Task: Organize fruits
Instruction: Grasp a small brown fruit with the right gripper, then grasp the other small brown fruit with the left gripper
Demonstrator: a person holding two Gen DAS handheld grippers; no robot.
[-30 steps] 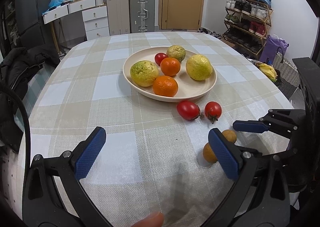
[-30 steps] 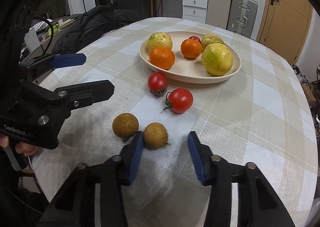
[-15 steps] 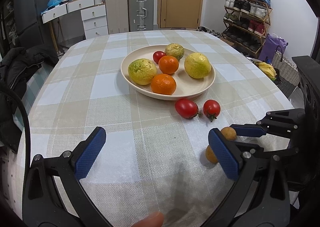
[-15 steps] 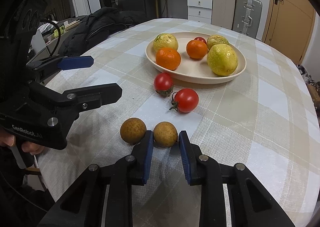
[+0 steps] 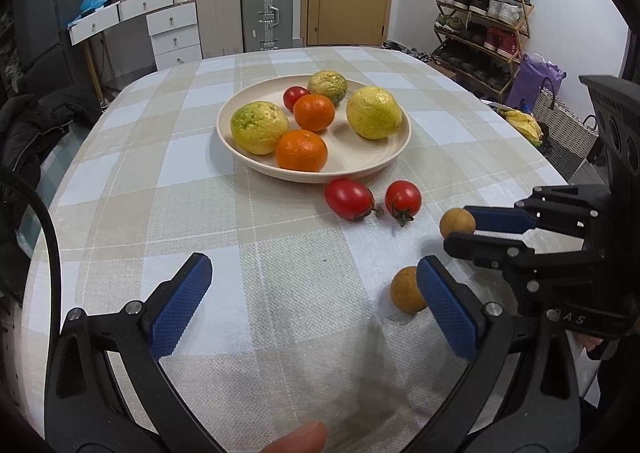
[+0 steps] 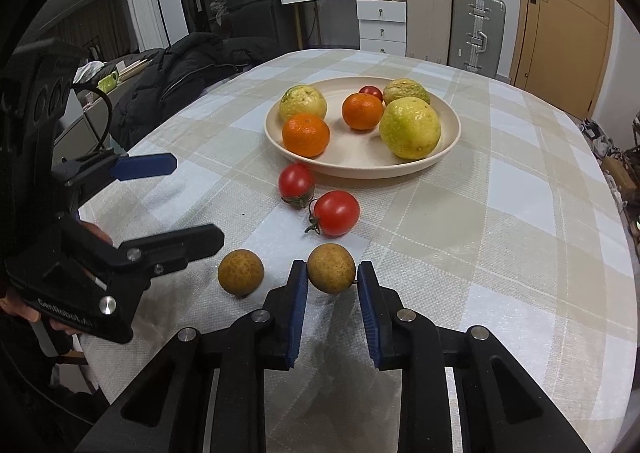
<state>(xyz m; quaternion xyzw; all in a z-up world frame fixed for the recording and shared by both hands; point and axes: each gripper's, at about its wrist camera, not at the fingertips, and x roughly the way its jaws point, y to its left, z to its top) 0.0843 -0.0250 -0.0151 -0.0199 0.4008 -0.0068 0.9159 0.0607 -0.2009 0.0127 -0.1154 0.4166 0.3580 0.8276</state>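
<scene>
Round table under a checked beige-and-white cloth (image 6: 500, 213), largest thing in view. Near its middle, a cream plate (image 6: 448, 149) holding 3 yellow-green citrus fruits, 2 oranges and 1 small tomato. Left gripper (image 5: 316, 293) hanging low over bare cloth, blue pads spread wide, nothing between them. Right gripper (image 6: 332, 285) angled down at the near edge, jaws just drawn in and now pinching 1 brown longan (image 6: 331, 268) by its sides, the fruit right at the pad tips, low over or on the cloth, cannot tell which. Just off the plate's near rim, 2 red tomatoes (image 6: 336, 212) lying close together on the cloth, stems pointing toward each other. Smallest, a second longan (image 6: 241, 272) loose on the cloth, just beside the pinched one, between the 2 grippers and touching neither.
</scene>
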